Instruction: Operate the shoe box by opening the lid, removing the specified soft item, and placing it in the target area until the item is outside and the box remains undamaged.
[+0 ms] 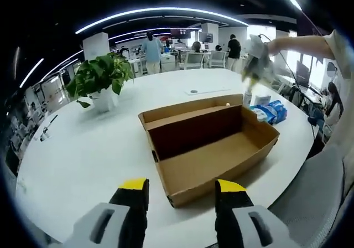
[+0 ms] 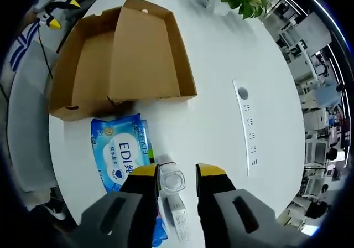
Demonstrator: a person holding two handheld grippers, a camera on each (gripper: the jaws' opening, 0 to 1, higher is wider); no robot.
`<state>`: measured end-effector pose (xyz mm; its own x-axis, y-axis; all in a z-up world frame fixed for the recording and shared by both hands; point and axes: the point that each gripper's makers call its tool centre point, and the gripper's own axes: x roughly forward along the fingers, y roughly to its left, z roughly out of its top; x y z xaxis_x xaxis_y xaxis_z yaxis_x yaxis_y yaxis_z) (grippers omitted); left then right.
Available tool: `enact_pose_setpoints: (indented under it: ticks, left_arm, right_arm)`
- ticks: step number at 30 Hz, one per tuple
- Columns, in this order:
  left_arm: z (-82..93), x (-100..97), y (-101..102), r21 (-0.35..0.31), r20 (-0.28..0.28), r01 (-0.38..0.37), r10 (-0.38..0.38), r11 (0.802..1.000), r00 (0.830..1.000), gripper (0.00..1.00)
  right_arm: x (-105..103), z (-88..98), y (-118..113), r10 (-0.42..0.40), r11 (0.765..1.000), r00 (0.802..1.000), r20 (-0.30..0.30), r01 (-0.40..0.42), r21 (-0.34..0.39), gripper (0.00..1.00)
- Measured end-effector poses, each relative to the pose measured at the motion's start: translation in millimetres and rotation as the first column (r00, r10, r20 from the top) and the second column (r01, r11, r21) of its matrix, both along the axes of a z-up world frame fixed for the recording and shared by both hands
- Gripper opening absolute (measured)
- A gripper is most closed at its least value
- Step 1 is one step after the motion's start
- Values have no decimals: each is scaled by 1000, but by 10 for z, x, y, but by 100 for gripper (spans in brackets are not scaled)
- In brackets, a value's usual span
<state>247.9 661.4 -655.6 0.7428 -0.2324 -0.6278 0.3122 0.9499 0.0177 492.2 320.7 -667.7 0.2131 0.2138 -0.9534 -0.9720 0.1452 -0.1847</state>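
Observation:
The brown cardboard shoe box (image 1: 221,154) lies open in the middle of the white table, its lid (image 1: 188,108) folded back and its inside bare. My left gripper (image 1: 182,187) is open just in front of the box's near wall. Blue wet-wipe packs (image 1: 271,112) lie beside the box's right end. My right gripper (image 1: 254,60) hovers above them, held by a person's arm. In the right gripper view the right gripper (image 2: 177,171) looks down, open, over a blue wipe pack (image 2: 121,154) and a small clear-capped bottle (image 2: 171,180) on the table. The box (image 2: 121,54) and the left gripper (image 2: 58,13) lie beyond.
A potted green plant (image 1: 102,76) stands at the back left of the round white table (image 1: 83,154). A flush socket strip (image 2: 248,126) is set in the tabletop right of the box. A person's grey sleeve (image 1: 323,187) is at the table's right edge. People and desks stand far behind.

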Motion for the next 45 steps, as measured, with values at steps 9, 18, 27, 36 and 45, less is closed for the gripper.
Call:
enact_pose_setpoints:
  ticks: [9, 18, 27, 36, 45]
  left_arm:
    - [-95, 83, 134, 6, -37, -86, 86, 996, 996, 27]
    - [-300, 129, 169, -32, -98, -155, 151, 987, 984, 21]
    - [-457, 168, 207, -71, -138, -213, 202, 975, 970, 13]
    - [-499, 198, 220, -98, -133, -241, 227, 966, 965, 5]
    - [-497, 196, 218, -116, -120, -247, 233, 962, 965, 5]
  right_arm:
    - [40, 108, 303, -109, 989, 994, -1, 109, 104, 23]
    - [22, -77, 605, -202, 968, 977, -67, 209, 141, 21]
    - [30, -223, 804, -336, 917, 934, -122, 354, 186, 19]
    - [257, -461, 862, -436, 866, 889, -137, 456, 205, 18]
    - [309, -668, 915, -539, 794, 814, -217, 577, 193, 16]
